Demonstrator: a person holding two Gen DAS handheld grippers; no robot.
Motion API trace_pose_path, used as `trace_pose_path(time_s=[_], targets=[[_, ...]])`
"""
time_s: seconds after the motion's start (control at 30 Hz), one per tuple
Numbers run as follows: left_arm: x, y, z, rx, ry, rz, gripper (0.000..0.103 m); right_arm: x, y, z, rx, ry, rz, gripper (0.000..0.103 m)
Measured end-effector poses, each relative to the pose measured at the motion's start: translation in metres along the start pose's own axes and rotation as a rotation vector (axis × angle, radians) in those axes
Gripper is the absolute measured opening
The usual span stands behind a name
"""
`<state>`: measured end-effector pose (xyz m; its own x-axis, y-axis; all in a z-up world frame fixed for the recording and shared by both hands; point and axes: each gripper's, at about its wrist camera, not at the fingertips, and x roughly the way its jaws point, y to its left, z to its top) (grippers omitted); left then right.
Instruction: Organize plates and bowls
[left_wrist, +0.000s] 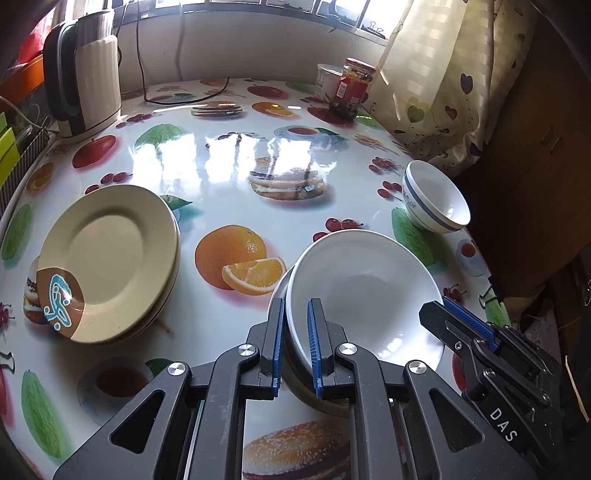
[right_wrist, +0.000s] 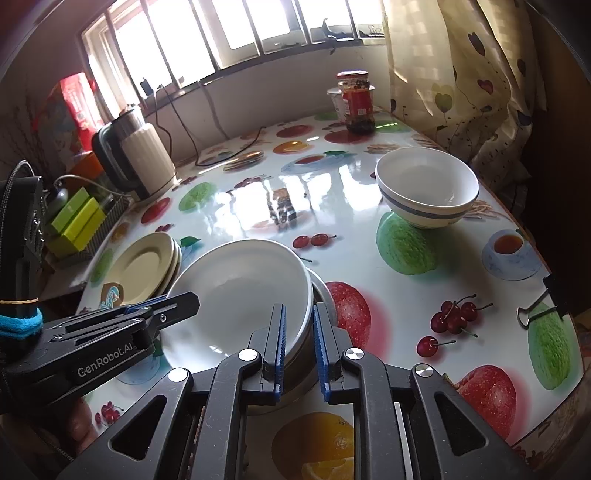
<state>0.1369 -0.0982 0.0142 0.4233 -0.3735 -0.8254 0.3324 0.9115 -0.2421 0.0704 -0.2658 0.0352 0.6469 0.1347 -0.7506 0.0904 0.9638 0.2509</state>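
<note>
A wide white bowl (left_wrist: 365, 288) (right_wrist: 236, 291) rests nested in a grey metal bowl (left_wrist: 317, 395) (right_wrist: 323, 291) near the front of the fruit-print table (left_wrist: 229, 162). My left gripper (left_wrist: 295, 332) is shut on the bowl's left rim. My right gripper (right_wrist: 299, 332) is shut on its right rim, and the metal bowl's edge also sits between those fingers. Each gripper shows in the other's view, the right gripper (left_wrist: 443, 308) and the left gripper (right_wrist: 177, 301). A stack of beige plates (left_wrist: 110, 258) (right_wrist: 144, 266) lies to the left. A small blue-banded bowl (left_wrist: 436, 199) (right_wrist: 428, 184) stands at the far right.
An electric kettle (left_wrist: 85, 74) (right_wrist: 140, 162) with its cord stands at the back left. A red-lidded jar (left_wrist: 354, 88) (right_wrist: 356, 103) and a white tub stand at the back. A curtain (right_wrist: 461, 74) hangs along the right edge. A binder clip (right_wrist: 539, 306) grips the tablecloth edge.
</note>
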Motion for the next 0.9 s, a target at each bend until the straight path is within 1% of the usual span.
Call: trace_pose_path(time_s=[0.13,0.2,0.37,0.43,0.53,0.63,0.77,0.9], targets=[[-0.002,0.002,0.000,-0.013,-0.012,-0.022,0.013,0.000,0.000,0.000,-0.001,-0.001,-0.001,0.016],[-0.004,0.003,0.002,-0.016,-0.022,-0.021,0.013,-0.001,0.000,0.001,0.000,-0.006,0.000,0.017],[-0.008,0.004,0.009,-0.009,-0.036,-0.009,0.013,-0.006,-0.002,0.007,0.006,-0.026,-0.005,0.028],[-0.010,0.001,0.014,0.001,-0.043,-0.012,0.017,-0.008,-0.003,0.010,0.009,-0.037,-0.009,0.029],[-0.012,-0.006,0.021,0.014,-0.051,-0.016,0.021,-0.010,-0.008,0.015,0.022,-0.050,-0.017,0.034],[-0.011,-0.012,0.031,0.022,-0.052,-0.036,0.021,-0.013,-0.014,0.019,0.030,-0.058,-0.029,0.037],[-0.005,-0.027,0.047,0.037,-0.042,-0.065,0.022,-0.017,-0.026,0.025,0.042,-0.078,-0.054,0.039],[0.001,-0.044,0.060,0.056,-0.046,-0.078,0.022,-0.021,-0.044,0.033,0.068,-0.098,-0.084,0.042]])
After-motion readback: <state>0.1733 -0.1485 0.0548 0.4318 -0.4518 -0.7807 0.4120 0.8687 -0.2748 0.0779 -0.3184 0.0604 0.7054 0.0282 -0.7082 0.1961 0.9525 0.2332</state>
